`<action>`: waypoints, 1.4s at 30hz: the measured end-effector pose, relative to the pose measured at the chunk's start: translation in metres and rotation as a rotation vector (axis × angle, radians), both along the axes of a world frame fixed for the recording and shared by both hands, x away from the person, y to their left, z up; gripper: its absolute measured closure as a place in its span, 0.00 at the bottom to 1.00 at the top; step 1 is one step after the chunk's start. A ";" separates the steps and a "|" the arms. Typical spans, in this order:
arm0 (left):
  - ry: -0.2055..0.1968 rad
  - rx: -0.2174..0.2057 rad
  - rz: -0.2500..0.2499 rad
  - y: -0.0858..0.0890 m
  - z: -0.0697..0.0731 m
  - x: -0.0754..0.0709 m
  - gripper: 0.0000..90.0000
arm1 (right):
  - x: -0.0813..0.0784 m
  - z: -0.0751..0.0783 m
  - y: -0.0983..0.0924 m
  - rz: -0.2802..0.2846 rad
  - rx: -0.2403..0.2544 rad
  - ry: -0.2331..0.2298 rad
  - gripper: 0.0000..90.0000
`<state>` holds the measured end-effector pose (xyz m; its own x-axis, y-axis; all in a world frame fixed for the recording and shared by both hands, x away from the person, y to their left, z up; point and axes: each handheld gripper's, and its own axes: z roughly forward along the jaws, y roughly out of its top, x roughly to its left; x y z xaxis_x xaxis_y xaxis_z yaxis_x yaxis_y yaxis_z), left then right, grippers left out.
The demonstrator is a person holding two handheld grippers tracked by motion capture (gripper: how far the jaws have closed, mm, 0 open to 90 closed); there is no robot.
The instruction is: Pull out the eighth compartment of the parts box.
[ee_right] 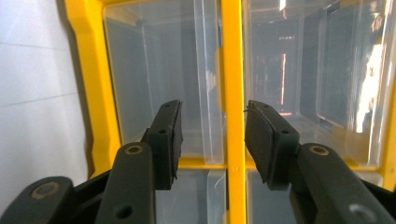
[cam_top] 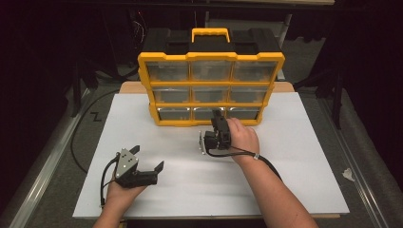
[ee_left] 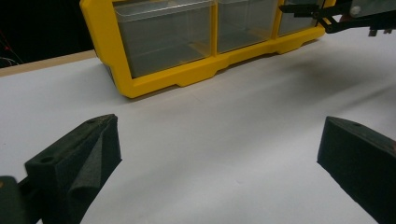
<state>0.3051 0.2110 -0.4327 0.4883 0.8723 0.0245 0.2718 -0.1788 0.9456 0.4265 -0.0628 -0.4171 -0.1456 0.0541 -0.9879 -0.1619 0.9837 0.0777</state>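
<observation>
A yellow organiser (cam_top: pixel 211 57) with clear drawers in three rows stands at the back of the white board (cam_top: pixel 294 156). My right gripper (cam_top: pixel 217 115) is turned on its side, its tips close to the middle drawer (cam_top: pixel 209 113) of the bottom row. In the right gripper view its jaws (ee_right: pixel 212 135) stand partly apart on either side of a yellow frame rail (ee_right: pixel 232 70); no pad visibly presses on anything. My left gripper (cam_top: pixel 148 156) rests at the front left with its jaws wide apart (ee_left: pixel 219 144) over bare board. The organiser's bottom corner (ee_left: pixel 163 77) and the right gripper (ee_left: pixel 303 11) lie ahead of it.
The organiser has a yellow carry handle (cam_top: pixel 210 34) on its black top. A black cable (cam_top: pixel 78 133) loops on the floor to the left of the board. A scrap of paper (cam_top: pixel 348 174) lies on the floor to the right.
</observation>
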 end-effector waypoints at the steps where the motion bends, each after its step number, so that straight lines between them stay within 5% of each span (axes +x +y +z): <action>1: 0.000 0.000 0.000 0.000 0.000 0.000 0.00 | 0.001 0.001 0.002 0.001 -0.009 -0.002 0.66; 21: 0.004 -0.004 -0.001 0.000 0.000 0.001 0.00 | 0.023 -0.006 0.015 -0.009 -0.034 -0.021 0.79; 42: 0.008 -0.008 0.000 0.001 -0.001 0.002 0.01 | 0.024 -0.009 0.018 -0.023 -0.045 -0.052 0.87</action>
